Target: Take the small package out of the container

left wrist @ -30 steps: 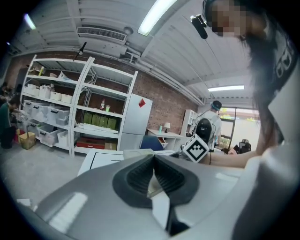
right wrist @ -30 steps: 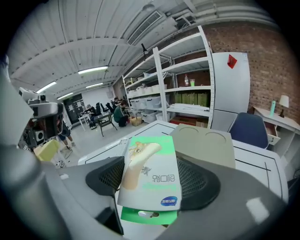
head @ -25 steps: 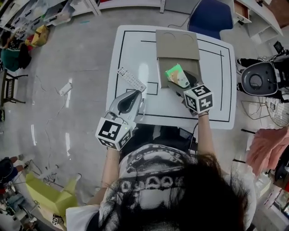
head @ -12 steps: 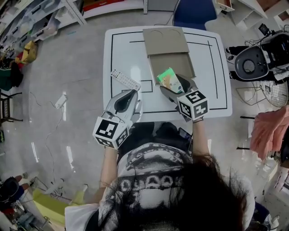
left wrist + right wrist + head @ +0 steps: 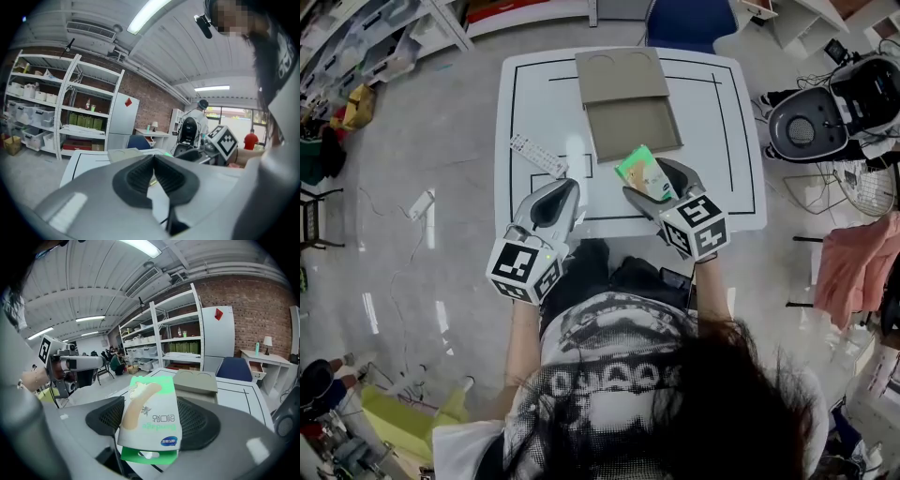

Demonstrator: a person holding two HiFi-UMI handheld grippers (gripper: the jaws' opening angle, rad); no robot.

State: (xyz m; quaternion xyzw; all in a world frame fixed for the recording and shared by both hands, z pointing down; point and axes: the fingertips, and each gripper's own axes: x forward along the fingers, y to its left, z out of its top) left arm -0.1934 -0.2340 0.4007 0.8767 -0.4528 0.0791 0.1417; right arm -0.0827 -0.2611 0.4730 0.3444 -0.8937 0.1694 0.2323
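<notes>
At 9 o'clock, nearest the person, the left tool point(image 5: 153, 161) has its jaws pressed together with nothing between them. At 2 o'clock the right tool point(image 5: 652, 180) clamps the small package point(image 5: 149, 418), whose lower end is hidden behind the pads; it seems lifted clear of the worktop point(image 5: 722, 141). Farther off, at 12 o'clock, the container point(image 5: 633, 127) lies open.

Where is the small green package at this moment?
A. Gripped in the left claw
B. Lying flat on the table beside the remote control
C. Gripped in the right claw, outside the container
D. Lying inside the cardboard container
C: the right gripper view shows the right claw closed on the small package, and the head view shows it held nearer the person than the empty container.
</notes>
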